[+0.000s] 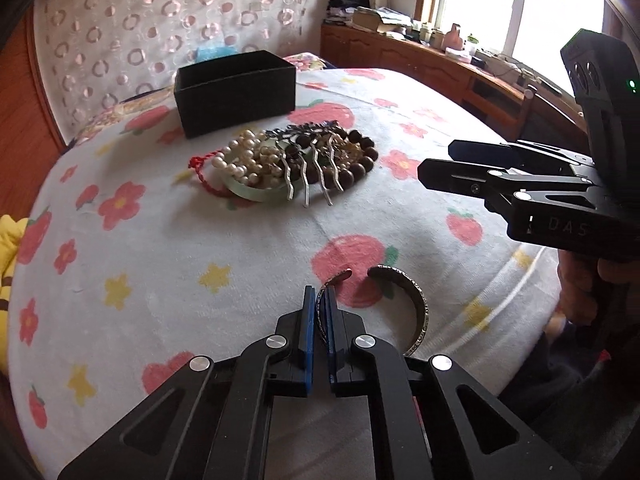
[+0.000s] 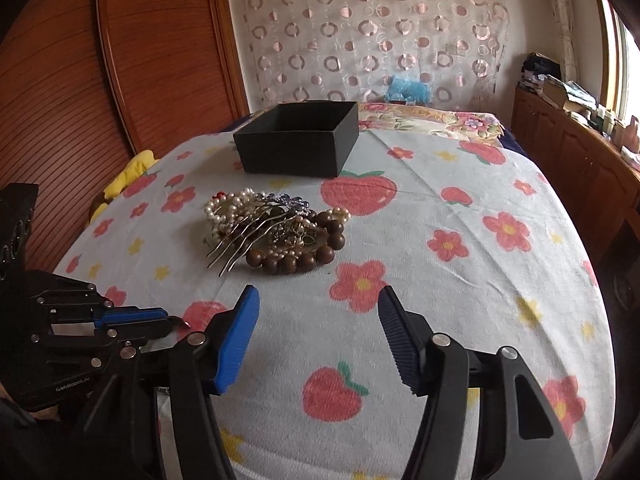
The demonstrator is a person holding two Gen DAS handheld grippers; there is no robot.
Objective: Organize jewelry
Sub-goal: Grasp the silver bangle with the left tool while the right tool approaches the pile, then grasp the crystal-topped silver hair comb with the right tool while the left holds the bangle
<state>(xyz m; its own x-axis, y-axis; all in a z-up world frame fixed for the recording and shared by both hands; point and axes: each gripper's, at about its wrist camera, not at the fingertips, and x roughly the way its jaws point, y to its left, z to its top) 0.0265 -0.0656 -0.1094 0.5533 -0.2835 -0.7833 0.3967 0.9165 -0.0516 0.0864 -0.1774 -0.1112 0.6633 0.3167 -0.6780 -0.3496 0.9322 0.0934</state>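
Pinching cuff bracelet (image 1: 400, 312) edge-on, left gripper (image 1: 319, 300) could drop it; right gripper (image 2: 318, 312) wide open, empty; box (image 1: 236, 92) at 11 o'clock.

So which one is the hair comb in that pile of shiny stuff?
Find the black box on the flowery bed cover; the jewelry pile lies just in front of it. The hair comb lies on top, between the white pearls and the brown wooden beads. It alone has long wavy silver prongs.
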